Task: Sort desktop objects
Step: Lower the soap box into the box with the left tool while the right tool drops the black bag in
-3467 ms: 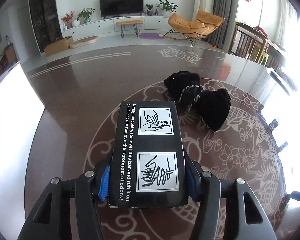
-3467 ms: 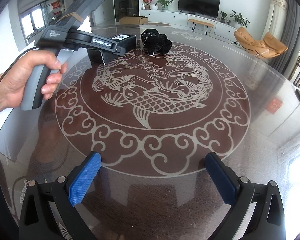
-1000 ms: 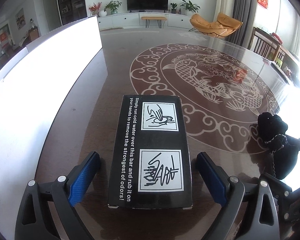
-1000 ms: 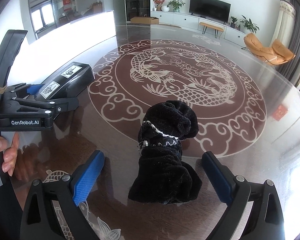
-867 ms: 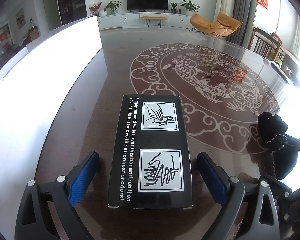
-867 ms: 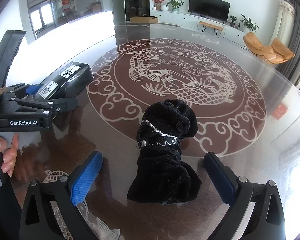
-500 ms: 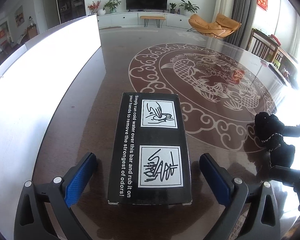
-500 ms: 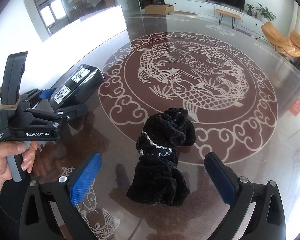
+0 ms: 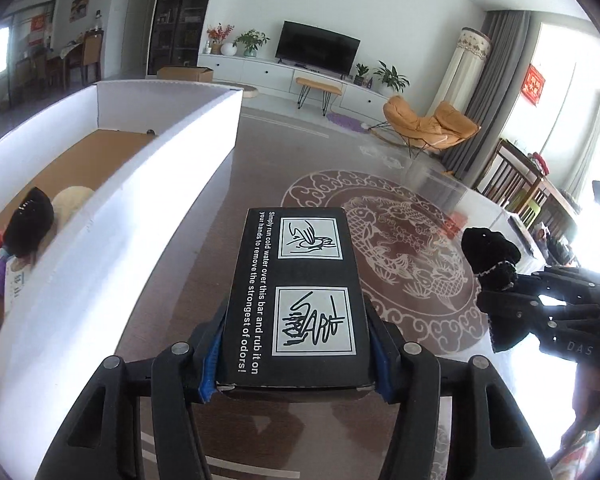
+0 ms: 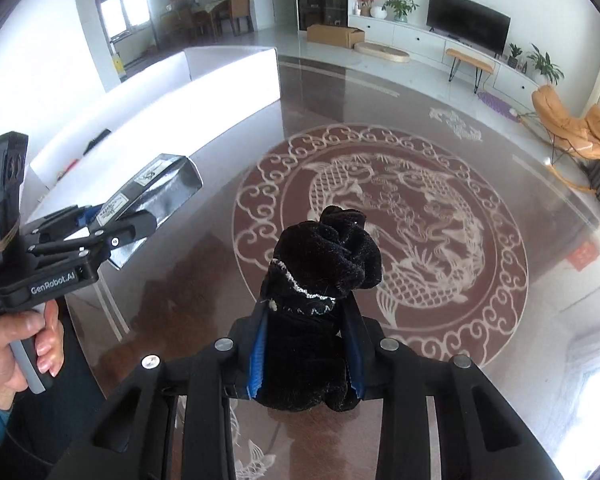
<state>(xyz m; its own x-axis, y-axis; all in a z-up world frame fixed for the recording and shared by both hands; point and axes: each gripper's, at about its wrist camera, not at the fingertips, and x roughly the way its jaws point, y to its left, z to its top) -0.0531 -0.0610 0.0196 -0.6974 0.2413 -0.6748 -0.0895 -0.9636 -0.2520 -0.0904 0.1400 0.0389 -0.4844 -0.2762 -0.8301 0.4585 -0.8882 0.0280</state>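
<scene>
A black box (image 9: 296, 292) with white print and two drawings sits between the blue pads of my left gripper (image 9: 296, 360). Its jaws are closing and the pads press on the box's sides, holding it above the table. In the right wrist view a black fuzzy cloth bundle (image 10: 320, 280) with a thin white trim stands between the pads of my right gripper (image 10: 306, 356). Those jaws are closing too and squeeze the bundle's lower part, clear of the table. The right wrist view also shows the box (image 10: 156, 192) tilted up at the left; the bundle (image 9: 490, 256) hangs at the left wrist view's right edge.
A long white open bin (image 9: 148, 184) stands left of the box, with a black item (image 9: 28, 216) and a cream item (image 9: 74, 204) inside. The round glossy table (image 10: 400, 220) bears a fish pattern. A person's hand (image 10: 24, 344) grips the left handle.
Both grippers went from wide open around their objects to closed on them. Both then rose, lifting the box and the bundle off the table. The bin's inside came into view.
</scene>
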